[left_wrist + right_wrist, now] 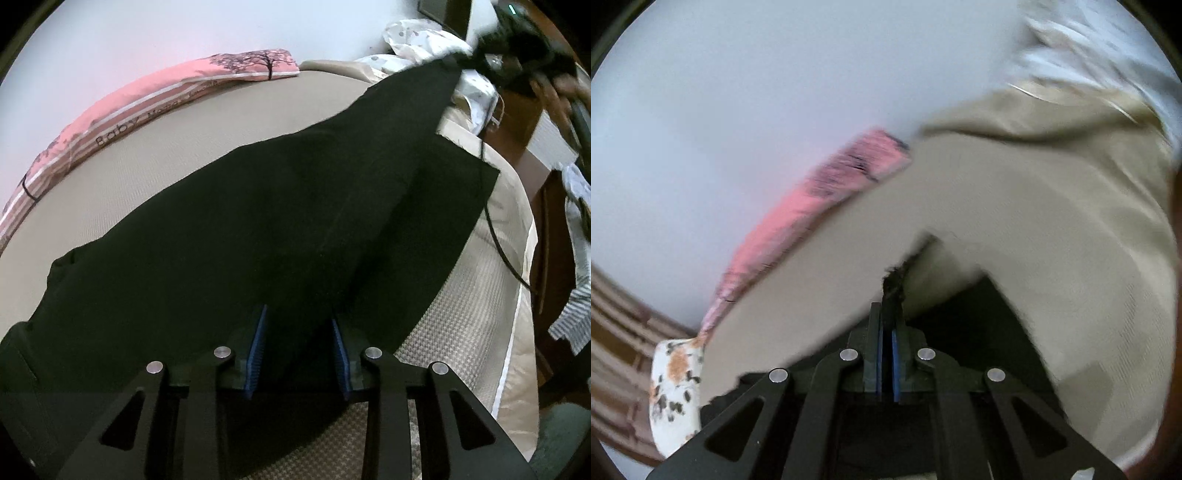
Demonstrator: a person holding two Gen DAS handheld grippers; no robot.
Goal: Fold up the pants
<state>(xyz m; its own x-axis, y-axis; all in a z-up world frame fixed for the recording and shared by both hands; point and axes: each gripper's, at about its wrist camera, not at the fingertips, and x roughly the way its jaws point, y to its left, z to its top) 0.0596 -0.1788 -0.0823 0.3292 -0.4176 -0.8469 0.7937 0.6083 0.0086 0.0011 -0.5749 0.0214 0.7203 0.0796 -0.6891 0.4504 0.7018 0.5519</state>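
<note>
Black pants (258, 229) lie spread across a beige bed (155, 147) in the left wrist view. My left gripper (299, 317) is open, its blue-padded fingers (258, 339) apart, with the near edge of the pants between and under them. At the top right of that view my right gripper (513, 55) holds a far corner of the pants lifted off the bed. In the blurred right wrist view my right gripper (888, 306) is shut on a black edge of the pants (894, 284), which hang below it.
A pink baby pillow (155, 99) lies along the bed's far edge against a white wall. White patterned bedding (417, 40) is piled at the far right. A black cable (498, 240) runs over the bed's right side. Wooden furniture (546, 206) stands to the right.
</note>
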